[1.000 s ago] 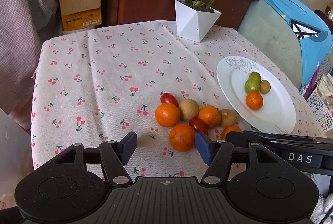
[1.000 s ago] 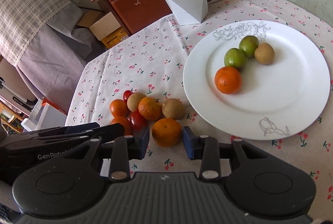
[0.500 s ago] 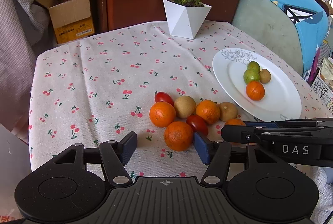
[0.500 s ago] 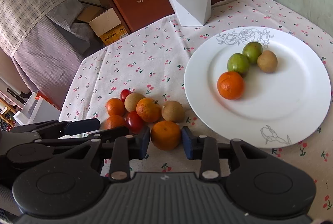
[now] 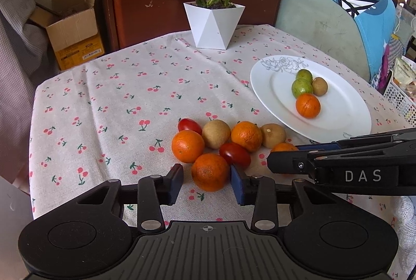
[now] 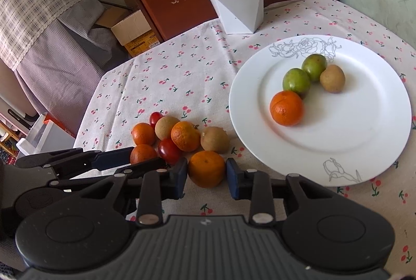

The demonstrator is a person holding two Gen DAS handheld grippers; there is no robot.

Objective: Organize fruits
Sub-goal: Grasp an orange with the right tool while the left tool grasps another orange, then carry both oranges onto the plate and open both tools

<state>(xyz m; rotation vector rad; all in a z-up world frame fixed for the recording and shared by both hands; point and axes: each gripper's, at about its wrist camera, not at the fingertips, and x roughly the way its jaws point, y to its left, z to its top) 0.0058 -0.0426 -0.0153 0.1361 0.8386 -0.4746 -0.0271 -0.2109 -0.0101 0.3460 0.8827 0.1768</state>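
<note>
A cluster of oranges, two red tomatoes and two brown kiwis lies on the cherry-print tablecloth. My left gripper [image 5: 207, 183] is open, its fingers on either side of the nearest orange [image 5: 210, 172], the right pad close to it. My right gripper [image 6: 206, 177] is open around another orange [image 6: 206, 168], with small gaps on both sides. The white plate [image 6: 364, 139] to the right holds an orange [image 6: 286, 108], two green fruits and a kiwi. The right gripper [image 5: 283, 163] crosses the left wrist view.
A white geometric planter [image 5: 214, 25] with a green plant stands at the table's far side. A wooden cabinet and a cardboard box [image 5: 75, 32] are behind the table. A blue-covered chair [image 5: 338, 6] is at the right.
Both grippers have moved forward and lower toward the fruit cluster. The left fingers have narrowed around the near orange. The right fingers now flank their orange more closely.
</note>
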